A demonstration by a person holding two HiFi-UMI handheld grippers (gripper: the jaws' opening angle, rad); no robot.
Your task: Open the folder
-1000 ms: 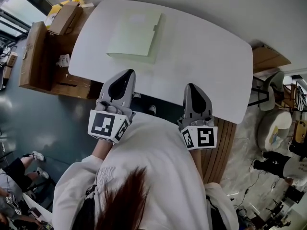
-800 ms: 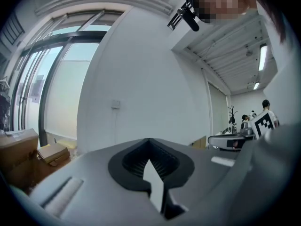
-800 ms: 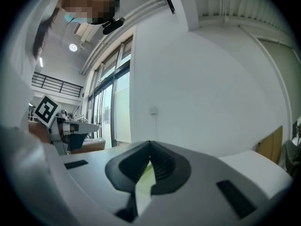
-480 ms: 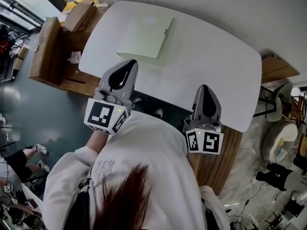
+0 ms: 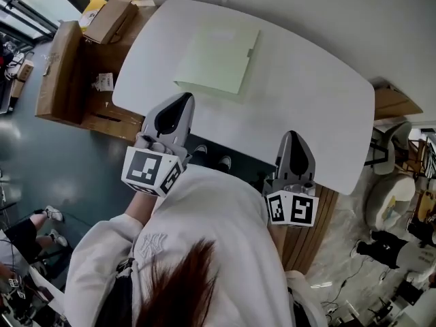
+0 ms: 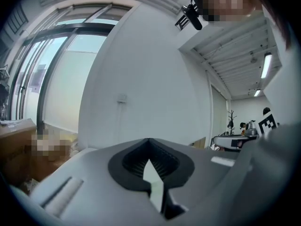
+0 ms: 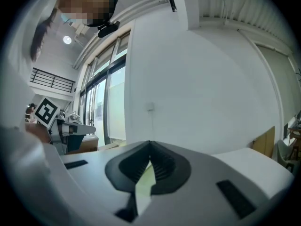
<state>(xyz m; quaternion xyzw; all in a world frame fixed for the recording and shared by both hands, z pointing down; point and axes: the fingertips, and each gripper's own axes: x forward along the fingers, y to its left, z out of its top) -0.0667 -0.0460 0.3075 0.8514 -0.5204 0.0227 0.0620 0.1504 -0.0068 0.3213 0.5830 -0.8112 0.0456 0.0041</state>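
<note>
Both closed and empty, my left gripper point(image 5: 182, 99) and right gripper point(image 5: 293, 137) needed opening before pinching the folder's point(image 5: 218, 58) right edge.

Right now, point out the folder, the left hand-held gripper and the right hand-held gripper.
folder point(image 5: 218, 58), head view, middle of its green cover.
left hand-held gripper point(image 5: 184, 99), head view, tip of its closed jaws.
right hand-held gripper point(image 5: 293, 135), head view, tip of its closed jaws.

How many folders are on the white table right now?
1. A pale green folder lies flat on the far left part of the table, ahead of the left claw. No other shows, though one beneath it would be hidden.
</note>
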